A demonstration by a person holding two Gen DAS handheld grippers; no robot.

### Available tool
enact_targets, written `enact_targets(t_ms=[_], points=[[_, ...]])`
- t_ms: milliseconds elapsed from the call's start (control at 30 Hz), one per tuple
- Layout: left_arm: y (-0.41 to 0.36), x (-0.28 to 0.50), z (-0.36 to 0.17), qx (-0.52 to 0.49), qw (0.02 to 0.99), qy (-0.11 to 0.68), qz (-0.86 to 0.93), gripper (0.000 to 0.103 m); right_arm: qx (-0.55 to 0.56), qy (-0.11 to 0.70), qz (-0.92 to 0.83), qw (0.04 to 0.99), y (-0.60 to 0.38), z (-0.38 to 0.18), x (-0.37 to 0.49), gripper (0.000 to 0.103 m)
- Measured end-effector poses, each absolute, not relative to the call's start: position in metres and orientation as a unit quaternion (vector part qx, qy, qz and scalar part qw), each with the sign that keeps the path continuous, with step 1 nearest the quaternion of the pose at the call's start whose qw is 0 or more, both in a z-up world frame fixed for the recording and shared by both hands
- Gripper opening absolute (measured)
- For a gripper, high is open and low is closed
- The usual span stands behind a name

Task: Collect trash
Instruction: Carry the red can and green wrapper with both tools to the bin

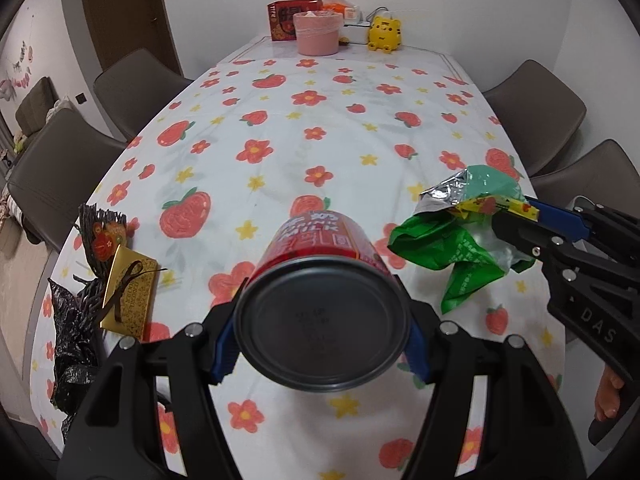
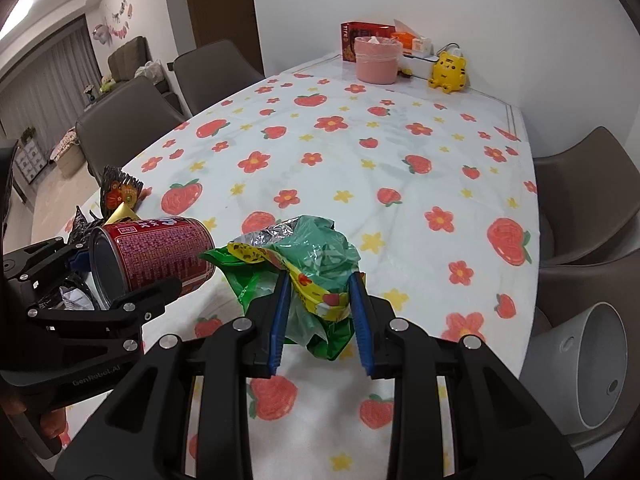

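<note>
My left gripper point(image 1: 320, 320) is shut on a red drink can point(image 1: 320, 300), held on its side above the table with its grey base toward the camera. The can also shows in the right wrist view point(image 2: 160, 256), with the left gripper point(image 2: 132, 276) around it. My right gripper point(image 2: 320, 308) is shut on a bundle of crumpled wrappers point(image 2: 312, 256): green plastic, silver foil and a yellow printed strip. The bundle shows in the left wrist view point(image 1: 460, 232), with the right gripper point(image 1: 516, 220) at its right side.
The table point(image 1: 320, 128) has a flower-and-strawberry cloth. A gold box point(image 1: 128, 292), dark shredded paper and a black bag point(image 1: 72, 352) lie at the left edge. A pink tub point(image 1: 318, 34), red box and yellow tiger toy point(image 1: 385, 34) stand at the far end. A white bin point(image 2: 580, 364) stands right, among chairs.
</note>
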State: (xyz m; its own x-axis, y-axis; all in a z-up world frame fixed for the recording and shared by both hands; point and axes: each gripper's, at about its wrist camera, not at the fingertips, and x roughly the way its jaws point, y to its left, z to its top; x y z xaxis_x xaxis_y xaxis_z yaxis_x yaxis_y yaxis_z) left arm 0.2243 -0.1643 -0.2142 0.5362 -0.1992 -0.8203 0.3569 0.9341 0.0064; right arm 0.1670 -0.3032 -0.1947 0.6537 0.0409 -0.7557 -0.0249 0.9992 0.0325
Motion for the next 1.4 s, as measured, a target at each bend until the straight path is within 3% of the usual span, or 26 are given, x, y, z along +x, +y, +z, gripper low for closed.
enact_targets(t_ms=[867, 1400], points=[[-0.472, 0.101, -0.174, 0.18, 0.81, 0.383, -0.406, 0.066, 0.097, 0.366, -0.265, 0.887, -0.583, -0.152, -0.059, 0.028], [-0.619, 0.099, -0.21, 0.218, 0.774, 0.389, -0.45, 0.066, 0.128, 0.362, -0.318, 0.867, -0.694, -0.177, -0.081, 0.028]])
